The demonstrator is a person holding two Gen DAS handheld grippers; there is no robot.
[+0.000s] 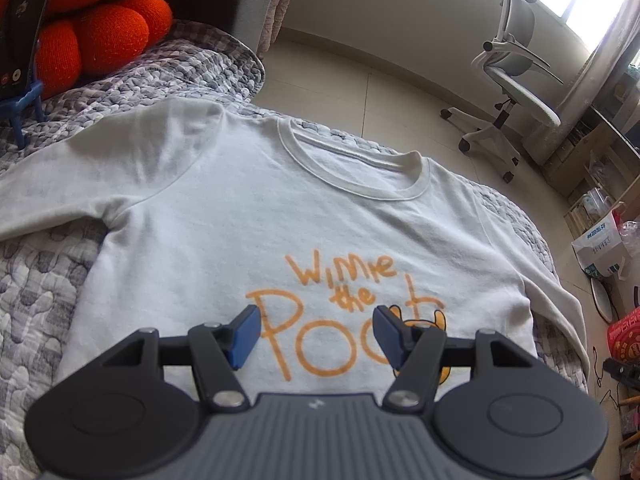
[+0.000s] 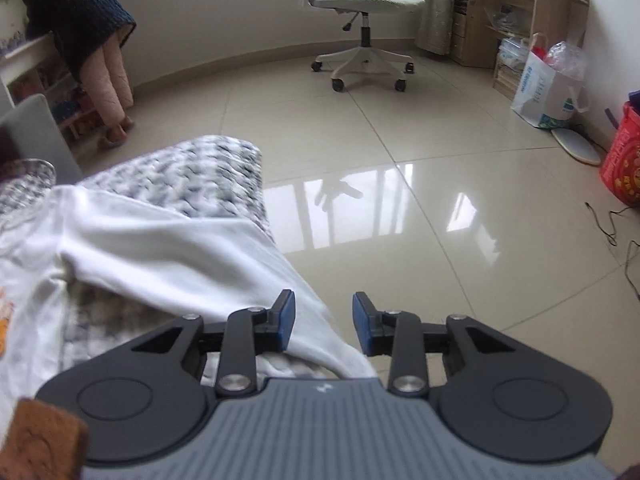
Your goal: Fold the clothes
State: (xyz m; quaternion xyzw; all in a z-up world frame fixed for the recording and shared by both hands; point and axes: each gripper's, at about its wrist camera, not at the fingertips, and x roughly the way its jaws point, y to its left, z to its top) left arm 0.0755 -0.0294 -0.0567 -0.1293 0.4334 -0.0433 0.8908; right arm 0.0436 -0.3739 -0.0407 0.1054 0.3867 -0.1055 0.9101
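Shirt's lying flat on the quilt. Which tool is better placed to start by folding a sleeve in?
Probably the right tool. Its open fingers sit right at the white sleeve draped over the quilt edge. The left tool, also open, hovers over the shirt chest print, away from either sleeve.

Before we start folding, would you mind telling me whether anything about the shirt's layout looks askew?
Mostly fine: the white sweatshirt lies flat, print up, on the quilted cover. One sleeve droops over the cover's edge toward the floor, below the open right gripper.
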